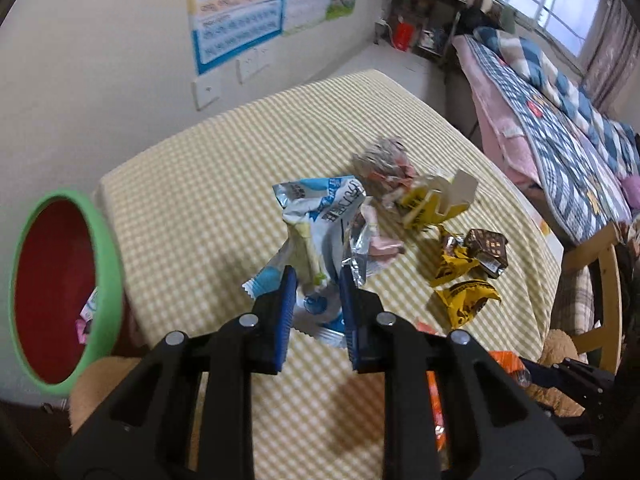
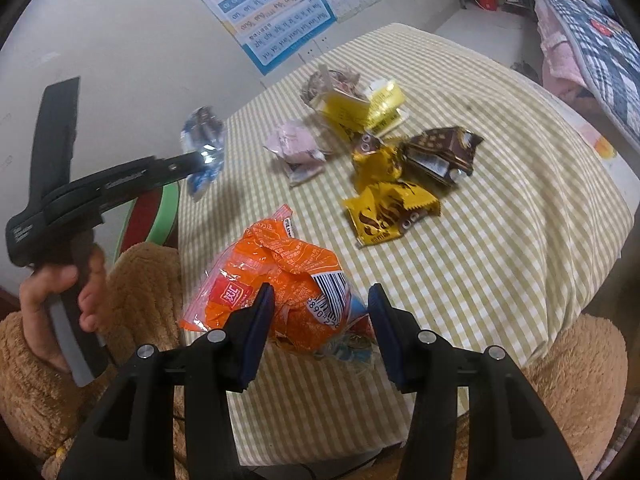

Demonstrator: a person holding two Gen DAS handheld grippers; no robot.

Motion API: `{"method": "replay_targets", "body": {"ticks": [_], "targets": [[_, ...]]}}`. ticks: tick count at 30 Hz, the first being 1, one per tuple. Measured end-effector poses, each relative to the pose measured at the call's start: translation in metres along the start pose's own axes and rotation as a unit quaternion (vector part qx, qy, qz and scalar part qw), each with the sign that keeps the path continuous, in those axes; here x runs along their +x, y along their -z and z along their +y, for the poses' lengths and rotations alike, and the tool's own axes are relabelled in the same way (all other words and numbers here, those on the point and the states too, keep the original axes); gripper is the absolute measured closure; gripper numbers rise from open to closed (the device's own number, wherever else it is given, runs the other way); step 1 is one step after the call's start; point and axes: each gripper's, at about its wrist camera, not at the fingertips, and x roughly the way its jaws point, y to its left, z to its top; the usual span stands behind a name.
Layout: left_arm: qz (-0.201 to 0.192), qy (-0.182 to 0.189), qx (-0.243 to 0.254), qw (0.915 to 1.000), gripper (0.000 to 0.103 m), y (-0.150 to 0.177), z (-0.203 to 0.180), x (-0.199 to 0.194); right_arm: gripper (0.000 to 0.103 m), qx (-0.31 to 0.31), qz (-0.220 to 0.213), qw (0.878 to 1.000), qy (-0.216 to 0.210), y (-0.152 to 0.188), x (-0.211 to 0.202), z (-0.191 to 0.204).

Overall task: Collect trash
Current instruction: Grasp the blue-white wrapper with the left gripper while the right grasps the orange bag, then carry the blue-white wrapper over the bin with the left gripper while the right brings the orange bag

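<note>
Blue-white snack wrapper [image 1: 316, 236] pinched in my left gripper [image 1: 317, 284], lifted off checked tablecloth [image 1: 208, 184] | right gripper [image 2: 321, 312] jaws spread around orange snack bag [image 2: 280, 276], near edge | green-rimmed bin [image 1: 106, 280] far left

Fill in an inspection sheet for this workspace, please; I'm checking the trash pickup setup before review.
Surface: table under a yellow-and-white checked cloth.
Job's things: blue-and-white wrapper lifted off the cloth; orange snack bag, yellow wrappers, brown wrapper, pink wrapper and yellow carton lying on it; green-rimmed red bin beside the table, some trash inside.
Clutter: nothing seen beyond the trash.
Grippers: left gripper shut on the blue-and-white wrapper; right gripper astride the orange snack bag, pads' contact unclear.
Cables: nothing seen.
Surroundings: wall posters, bed, window.
</note>
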Motion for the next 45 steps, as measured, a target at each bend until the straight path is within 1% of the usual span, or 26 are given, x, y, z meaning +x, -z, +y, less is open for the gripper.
{"method": "replay_targets", "body": {"ticks": [5, 12, 17, 22, 32, 40, 45], "targets": [[-0.012, -0.019, -0.007, 0.9997, 0.081, 0.007, 0.013, -0.016, 0.056, -0.01, -0.008, 1.0, 0.001, -0.004, -0.001, 0.007], [-0.026, -0.035, -0.023, 0.9988, 0.081, 0.004, 0.021, -0.028, 0.056, -0.013, -0.028, 1.0, 0.004, -0.017, -0.005, 0.015], [-0.043, -0.053, -0.02, 0.9974, 0.081, 0.003, 0.023, -0.037, 0.056, -0.024, -0.041, 0.999, 0.011, -0.028, -0.007, 0.028], [-0.049, -0.051, -0.032, 0.997, 0.081, 0.005, 0.032, -0.042, 0.055, -0.04, -0.041, 0.998, 0.016, -0.033, -0.002, 0.041], [-0.072, -0.052, -0.056, 0.9945, 0.081, 0.008, 0.053, -0.057, 0.055, -0.054, -0.053, 0.996, 0.043, -0.044, -0.001, 0.061], [-0.086, -0.054, -0.072, 0.9922, 0.081, 0.012, 0.07, -0.068, 0.055, -0.066, -0.062, 0.995, 0.048, -0.055, 0.001, 0.079], [-0.099, -0.062, -0.08, 0.9899, 0.081, 0.014, 0.082, -0.076, 0.055, -0.073, -0.07, 0.994, 0.052, -0.062, 0.003, 0.092]]}}
